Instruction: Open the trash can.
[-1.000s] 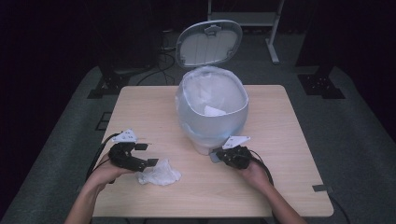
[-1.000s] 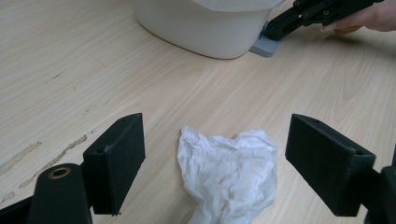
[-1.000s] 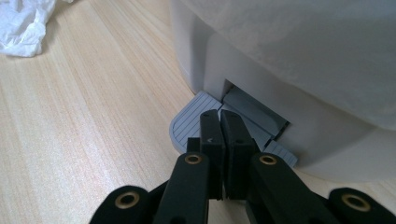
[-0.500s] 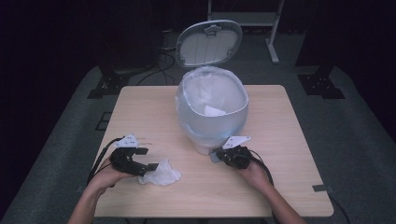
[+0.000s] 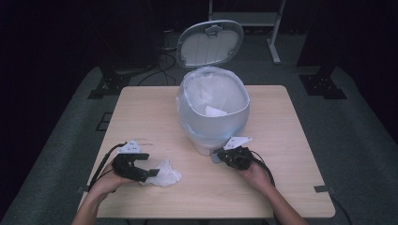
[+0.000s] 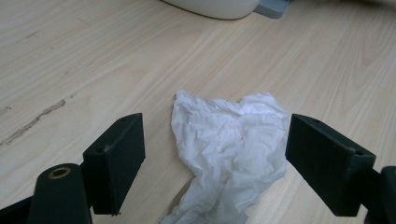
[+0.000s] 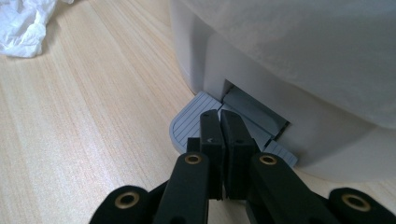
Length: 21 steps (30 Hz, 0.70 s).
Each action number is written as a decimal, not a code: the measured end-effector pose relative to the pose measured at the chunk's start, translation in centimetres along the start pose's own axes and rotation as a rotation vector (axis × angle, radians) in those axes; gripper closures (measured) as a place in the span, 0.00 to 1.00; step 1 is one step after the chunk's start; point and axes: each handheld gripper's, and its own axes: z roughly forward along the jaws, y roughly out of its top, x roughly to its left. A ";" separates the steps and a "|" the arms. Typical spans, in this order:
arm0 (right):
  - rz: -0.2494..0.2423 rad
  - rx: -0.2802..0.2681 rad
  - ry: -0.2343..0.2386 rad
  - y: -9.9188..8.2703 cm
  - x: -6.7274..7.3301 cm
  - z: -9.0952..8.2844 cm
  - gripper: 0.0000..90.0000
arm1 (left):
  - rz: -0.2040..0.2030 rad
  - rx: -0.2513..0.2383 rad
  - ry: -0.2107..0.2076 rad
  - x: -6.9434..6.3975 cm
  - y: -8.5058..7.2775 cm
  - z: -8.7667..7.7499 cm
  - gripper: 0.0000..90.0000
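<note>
Left claw (image 6: 212, 158) spread astride the crumpled tissue (image 6: 229, 149), lower centre, on the tabletop (image 6: 70, 56) | right claw (image 7: 219, 135) pressed together on the bin pedal (image 7: 191, 123) | my risk: pads pinch one thin fold and it tears; pedal slips, lid (image 5: 211, 43) drops.

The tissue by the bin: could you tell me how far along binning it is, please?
Done: the right gripper, shut, presses the pedal, and the lid stands open. In hand: the open left gripper straddles the tissue, not yet gripping. Left: grip it, lift it, drop it into the bin.
</note>
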 end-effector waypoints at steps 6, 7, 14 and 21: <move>0.005 -0.003 0.001 0.0 0.0 0.0 0.98 | -0.001 0.011 0.000 -0.1 -0.4 0.3 0.21; 0.002 -0.002 0.000 0.0 0.0 0.0 0.98 | 0.000 0.017 -0.001 -0.1 -0.5 0.4 0.21; 0.006 -0.002 -0.001 0.0 0.0 0.0 0.98 | 0.013 0.055 -0.003 -0.1 -1.0 1.1 0.21; 0.009 -0.005 0.003 0.0 -0.1 0.0 0.98 | 0.011 0.073 -0.006 -0.2 -1.4 1.4 0.21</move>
